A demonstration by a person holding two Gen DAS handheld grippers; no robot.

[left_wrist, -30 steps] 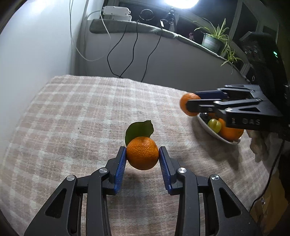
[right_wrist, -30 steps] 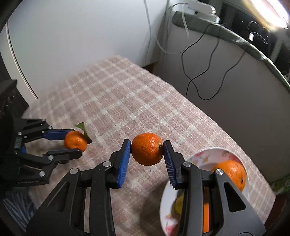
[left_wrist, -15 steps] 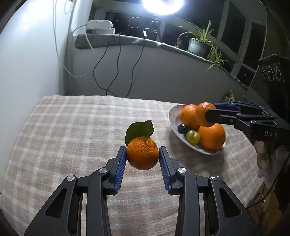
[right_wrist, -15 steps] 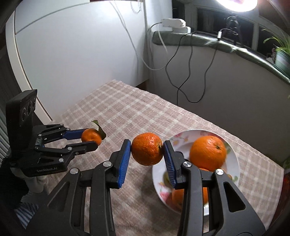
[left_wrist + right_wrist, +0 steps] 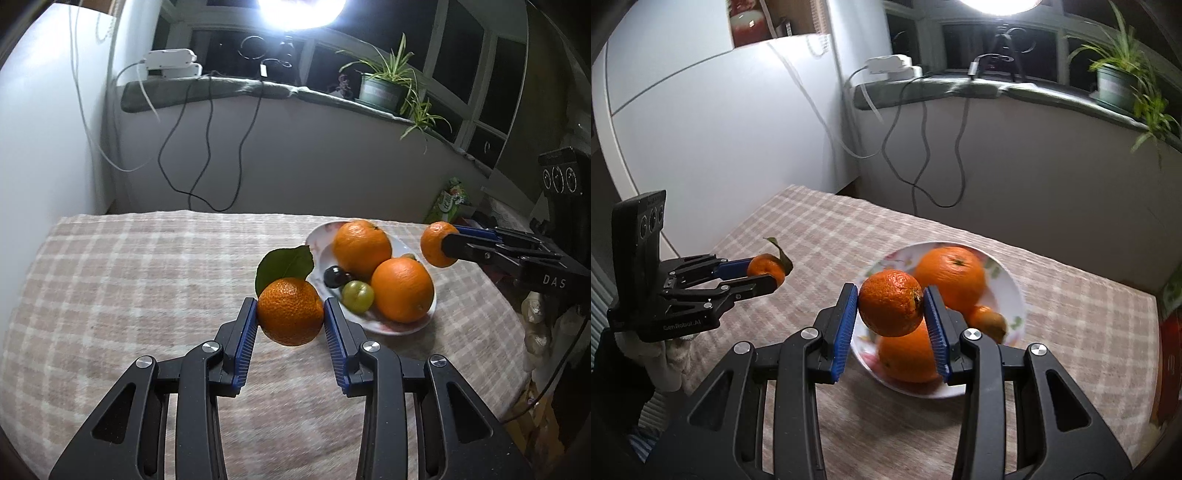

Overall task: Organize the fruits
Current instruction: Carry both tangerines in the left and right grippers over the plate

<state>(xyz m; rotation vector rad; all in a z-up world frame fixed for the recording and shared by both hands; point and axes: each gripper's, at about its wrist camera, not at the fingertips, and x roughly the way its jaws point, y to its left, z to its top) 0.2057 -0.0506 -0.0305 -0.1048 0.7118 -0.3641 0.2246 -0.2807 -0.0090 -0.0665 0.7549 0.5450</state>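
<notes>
A round table under a pink-and-cream checked woven cloth (image 5: 147, 280) stands before a grey window ledge with trailing cables and a potted plant.

Step in hand, as judged: both fruits are in transit to the white floral ceramic plate (image 5: 1012, 291), which already carries two large oranges (image 5: 402, 290), a green grape (image 5: 357, 297) and a dark round fruit.

The left gripper (image 5: 290, 321) is clamped on a small orange mandarin with a green leaf (image 5: 290, 312), held off the cloth just beside the plate's rim at about 8 o'clock. The leaf stands up at 12 o'clock from the fruit; the fruit is near-round, with no clear long axis.

The right gripper (image 5: 891, 308) is clamped on a leafless orange mandarin (image 5: 891, 302), held above the plate's near-left part. Its stem scar faces 3 o'clock, toward the right pad.

Next move, as judged: lower each fruit into a free gap on the plate, then release. The free area is small, so rolling is a risk.
</notes>
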